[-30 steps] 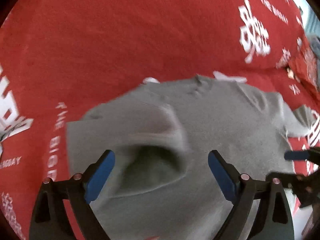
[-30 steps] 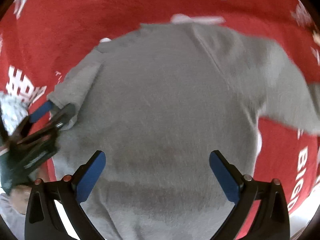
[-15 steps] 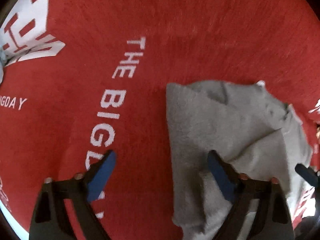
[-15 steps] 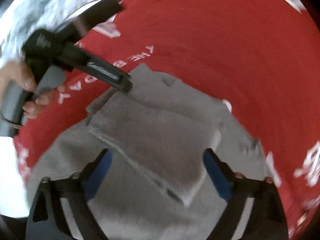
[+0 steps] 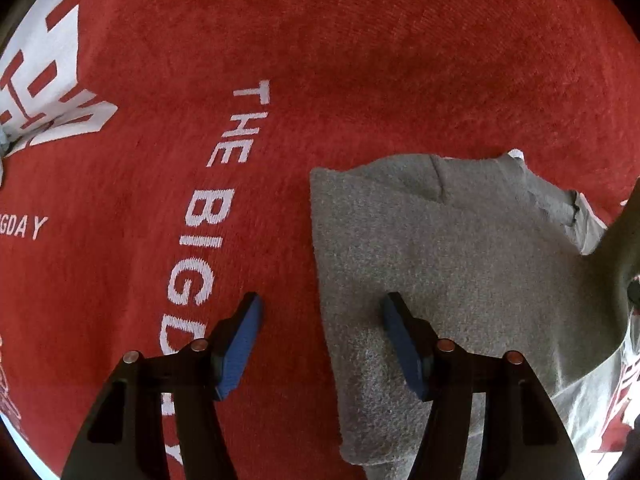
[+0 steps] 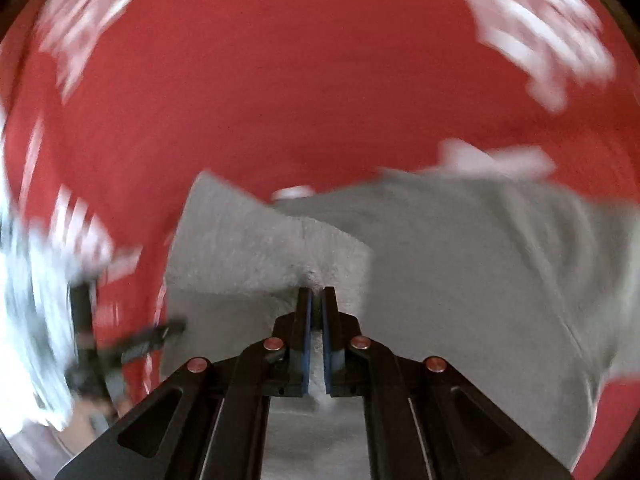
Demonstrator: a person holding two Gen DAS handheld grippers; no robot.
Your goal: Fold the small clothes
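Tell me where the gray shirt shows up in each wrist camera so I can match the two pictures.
Left wrist view: the shirt fills the lower right, its folded edge running down between the open left claw fingers.
Right wrist view: the shirt spans the center and right, blurred, pinched by the shut right claw.
Shared landmark: the red blanket with white print lies under it in both.

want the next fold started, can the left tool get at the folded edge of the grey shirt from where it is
Probably yes: the left tool is open, straddling the edge of the grey shirt, with nothing between.
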